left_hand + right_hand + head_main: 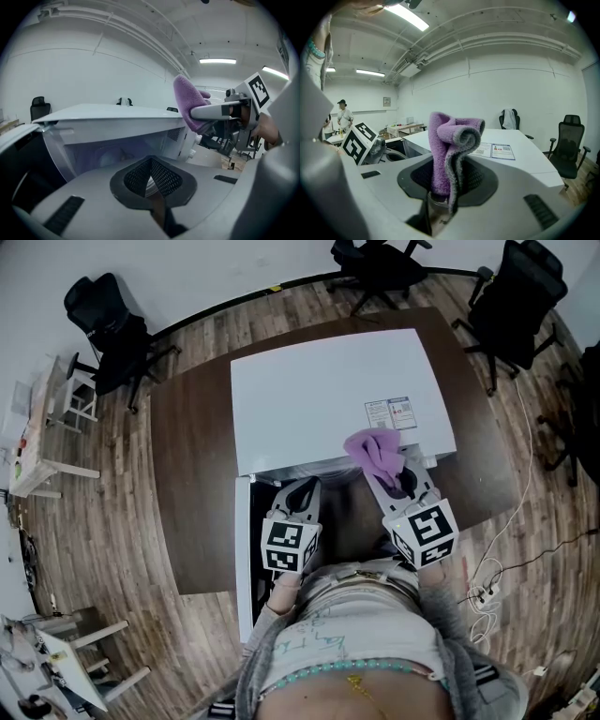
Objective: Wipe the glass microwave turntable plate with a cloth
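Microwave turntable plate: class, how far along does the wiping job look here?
Done: the microwave door stands open and the right gripper is shut on the purple cloth. In hand: both grippers are at the open cavity, the left gripper shut and empty. Left: the cloth is outside the cavity, so all the wiping remains; the plate itself cannot be clearly made out.

The head camera looks steeply down on the microwave (337,399), the left gripper (303,488) and the right gripper (396,468). The left gripper's camera sits low, close to the microwave's open front. The right one's looks across its top, and each catches the other gripper.
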### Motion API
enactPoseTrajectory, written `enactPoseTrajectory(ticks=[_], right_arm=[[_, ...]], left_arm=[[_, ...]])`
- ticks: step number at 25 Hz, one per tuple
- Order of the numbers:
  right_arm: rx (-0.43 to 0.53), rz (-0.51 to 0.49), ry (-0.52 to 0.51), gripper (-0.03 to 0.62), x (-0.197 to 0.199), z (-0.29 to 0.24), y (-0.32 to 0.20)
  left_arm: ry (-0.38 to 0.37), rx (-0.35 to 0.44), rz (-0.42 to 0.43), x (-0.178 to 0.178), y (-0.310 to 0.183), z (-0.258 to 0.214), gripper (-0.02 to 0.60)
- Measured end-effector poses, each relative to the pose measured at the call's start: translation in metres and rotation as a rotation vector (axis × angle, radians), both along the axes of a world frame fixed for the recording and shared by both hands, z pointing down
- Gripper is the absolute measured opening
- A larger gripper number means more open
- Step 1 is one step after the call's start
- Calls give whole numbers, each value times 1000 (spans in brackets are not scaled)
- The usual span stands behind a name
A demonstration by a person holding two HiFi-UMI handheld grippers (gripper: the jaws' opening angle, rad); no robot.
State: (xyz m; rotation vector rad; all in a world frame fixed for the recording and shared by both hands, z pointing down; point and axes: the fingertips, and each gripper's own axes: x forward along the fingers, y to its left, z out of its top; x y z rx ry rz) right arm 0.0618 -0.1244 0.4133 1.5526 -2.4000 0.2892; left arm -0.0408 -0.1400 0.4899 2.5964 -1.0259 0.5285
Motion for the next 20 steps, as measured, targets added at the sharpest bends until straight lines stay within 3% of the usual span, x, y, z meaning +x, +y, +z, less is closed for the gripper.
enactPoseTrajectory(ticks=[13,20], right_arm=[[-12,8,-2,114,4,3,-5],[-15,9,-4,114,3,5,-6]], left_arm=[[-78,-134,-46,-9,-3,64,11],[-73,-203,-92,-18,-2,90,11]])
